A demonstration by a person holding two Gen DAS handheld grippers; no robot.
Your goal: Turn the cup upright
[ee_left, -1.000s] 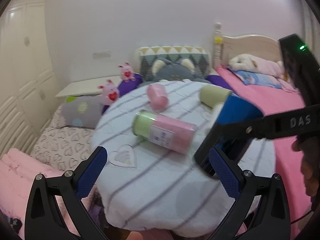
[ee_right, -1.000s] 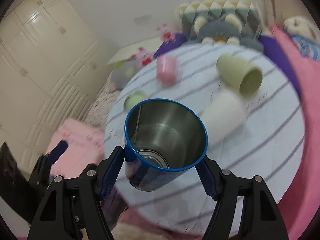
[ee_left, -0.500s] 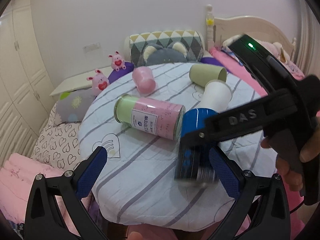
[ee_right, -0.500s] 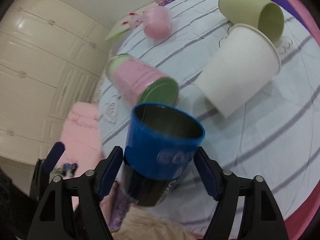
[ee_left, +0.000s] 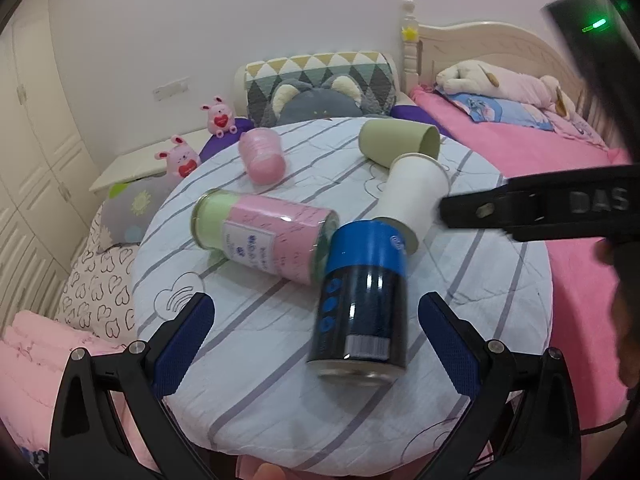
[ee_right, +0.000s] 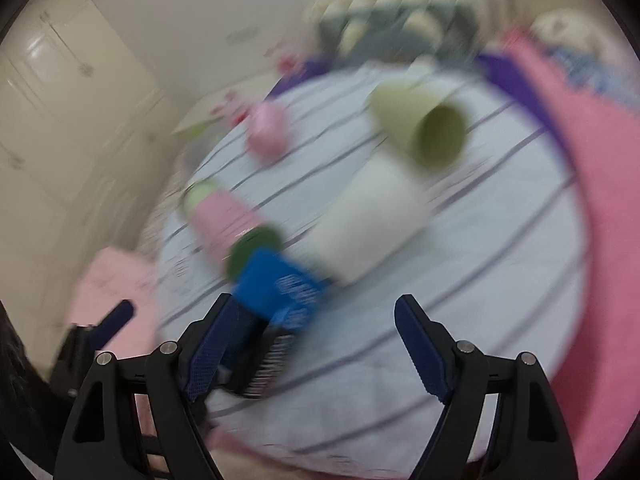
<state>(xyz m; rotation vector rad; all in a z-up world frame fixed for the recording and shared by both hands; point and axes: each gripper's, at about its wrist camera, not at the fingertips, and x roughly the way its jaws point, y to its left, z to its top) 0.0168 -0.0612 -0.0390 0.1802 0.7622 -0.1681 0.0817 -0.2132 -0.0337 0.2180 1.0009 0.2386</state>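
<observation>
Where the striped round desk [ee_left: 500,288] nears its front edge stands the blue cup [ee_left: 362,304], upright — beside a pink canister [ee_left: 264,236]; left gripper [ee_left: 316,336] fingers spread, right gripper [ee_right: 310,344] fingers spread — both empty.

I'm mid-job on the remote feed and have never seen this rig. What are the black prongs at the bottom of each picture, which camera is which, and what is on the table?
There is no robot arm. A person holds a two-finger gripper in each hand, each carrying a fisheye camera that looks along its fingers.

The sharp picture is the left gripper's view, its blue-padded fingers spread and empty. The blurred one is from the right gripper, also open; blur suggests motion.

On the round table with a striped cloth stands the blue and black metal cup, upright and held by nothing. Lying on their sides are a pink-labelled tin with green ends, a white paper cup, an olive-green cup and a small pink ribbed cup.
</observation>
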